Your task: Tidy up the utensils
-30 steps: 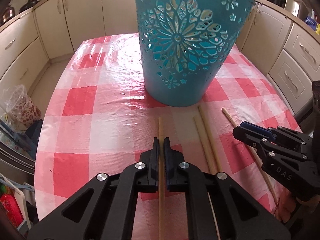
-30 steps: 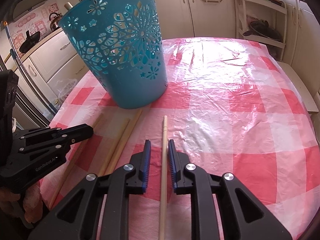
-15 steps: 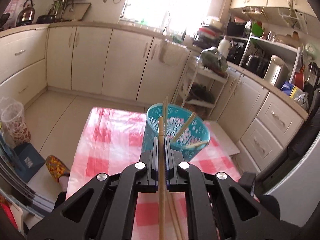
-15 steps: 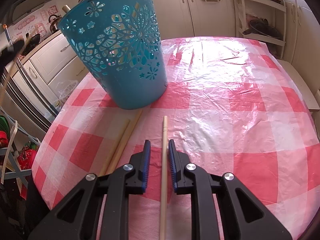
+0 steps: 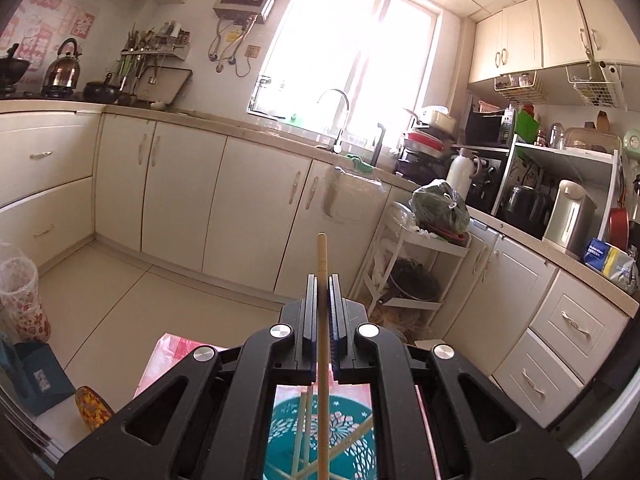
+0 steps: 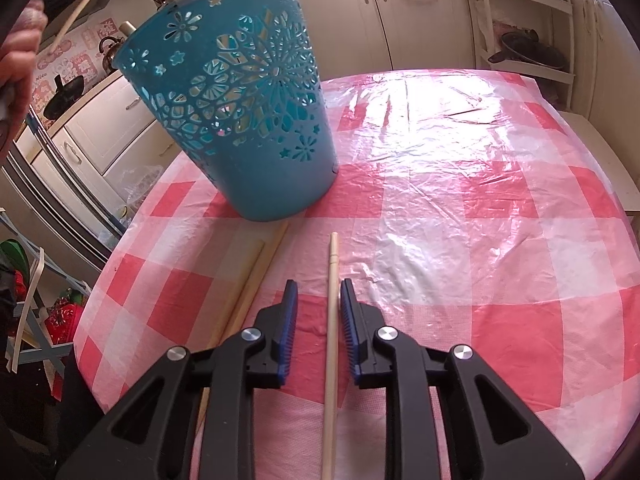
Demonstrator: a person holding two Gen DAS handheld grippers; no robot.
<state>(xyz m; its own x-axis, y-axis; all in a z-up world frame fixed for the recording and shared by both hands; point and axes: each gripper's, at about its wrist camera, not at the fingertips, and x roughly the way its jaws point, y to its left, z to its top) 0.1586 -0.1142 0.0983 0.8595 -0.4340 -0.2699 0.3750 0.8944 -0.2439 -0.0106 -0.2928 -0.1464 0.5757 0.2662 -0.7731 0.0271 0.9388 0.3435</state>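
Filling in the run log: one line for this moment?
left gripper: shut on chopstick, above basket | right gripper: jaws opening around table chopstick

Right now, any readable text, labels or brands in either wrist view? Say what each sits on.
Nothing reads cleanly.
Pink wall stickers: large characters, too blurred to read.
Blue packet on the countertop: print too small.
Silver box-shaped wall heater: front label too small.

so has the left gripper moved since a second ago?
Yes. The left gripper, shut on a chopstick, has risen from the table to above the bin.
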